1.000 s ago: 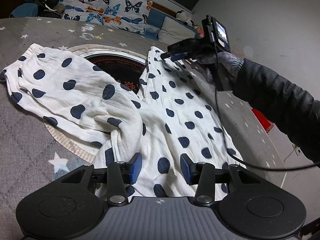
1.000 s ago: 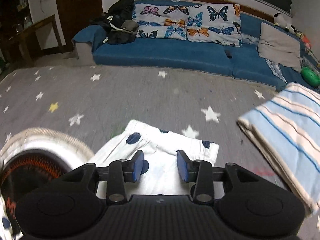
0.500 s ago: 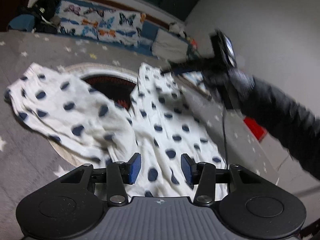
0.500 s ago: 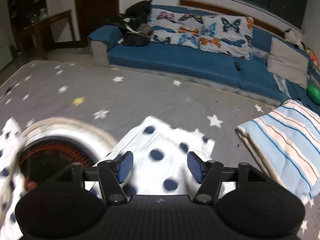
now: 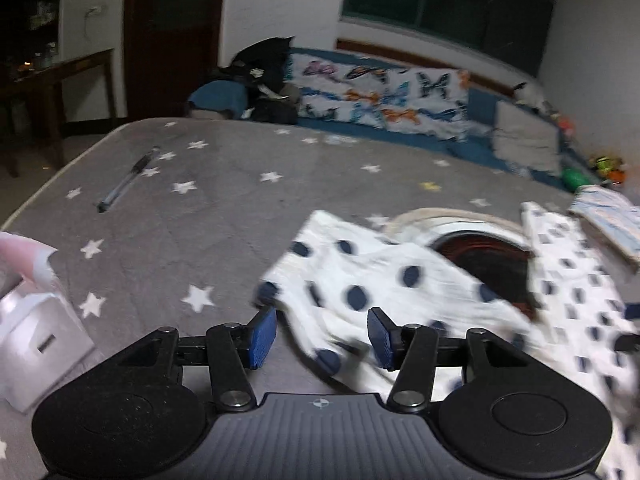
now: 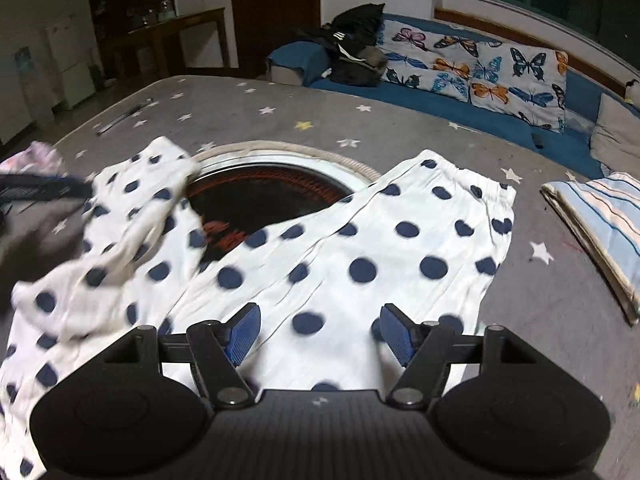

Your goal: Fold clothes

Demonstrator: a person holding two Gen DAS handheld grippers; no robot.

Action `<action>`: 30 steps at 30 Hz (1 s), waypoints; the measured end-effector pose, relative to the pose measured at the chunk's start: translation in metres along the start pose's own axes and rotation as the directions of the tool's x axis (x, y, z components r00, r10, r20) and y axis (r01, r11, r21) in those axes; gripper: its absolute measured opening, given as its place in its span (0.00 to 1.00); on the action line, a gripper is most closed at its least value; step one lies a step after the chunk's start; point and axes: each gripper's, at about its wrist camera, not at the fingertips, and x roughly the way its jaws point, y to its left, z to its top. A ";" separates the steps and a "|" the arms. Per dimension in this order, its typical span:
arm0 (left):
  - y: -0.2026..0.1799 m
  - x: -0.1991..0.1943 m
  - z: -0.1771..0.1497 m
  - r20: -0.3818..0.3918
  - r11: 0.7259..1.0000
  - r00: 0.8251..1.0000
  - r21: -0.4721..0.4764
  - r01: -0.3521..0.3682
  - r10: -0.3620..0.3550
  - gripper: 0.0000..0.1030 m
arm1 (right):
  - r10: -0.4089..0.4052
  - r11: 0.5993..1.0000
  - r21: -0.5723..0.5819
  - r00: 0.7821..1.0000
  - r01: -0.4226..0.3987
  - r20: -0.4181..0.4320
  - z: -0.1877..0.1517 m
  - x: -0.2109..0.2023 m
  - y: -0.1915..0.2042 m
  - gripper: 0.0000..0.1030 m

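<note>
White trousers with navy dots [image 6: 360,248] lie spread on the grey star-patterned cover, over a round mat. One leg lies flat toward the waistband at the far right; the other leg [image 6: 132,216] is crumpled at the left. My right gripper [image 6: 320,336] is open and empty just above the flat leg. My left gripper [image 5: 322,338] is open over the hem of the crumpled leg [image 5: 360,284], not holding it. The left gripper also shows blurred at the left edge of the right wrist view [image 6: 44,190].
A round mat with a dark red centre [image 6: 264,192] lies under the trousers. A folded striped cloth [image 6: 596,220] lies at the right. A pen [image 5: 128,180] and a white box [image 5: 36,328] are at the left. A blue sofa with butterfly cushions [image 6: 472,68] stands behind.
Both grippers have pulled back from the trousers. The right gripper has opened wider and let go of the waistband. The left gripper has swung left toward the other leg.
</note>
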 end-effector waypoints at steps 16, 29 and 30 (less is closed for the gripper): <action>0.022 0.053 0.050 0.040 0.988 0.995 0.119 -0.098 0.094 0.08 | -0.030 0.999 -0.017 1.000 0.030 0.004 -0.005 0.003 -0.009 0.72; 0.020 0.072 0.073 -0.010 0.990 0.999 0.137 0.040 -0.039 0.06 | -0.043 0.998 0.047 0.999 0.043 -0.013 0.007 0.032 -0.039 0.72; 0.012 0.074 0.072 -0.024 0.984 0.998 0.163 0.066 -0.063 0.06 | -0.042 0.998 0.052 0.999 0.043 -0.013 0.011 0.034 -0.042 0.72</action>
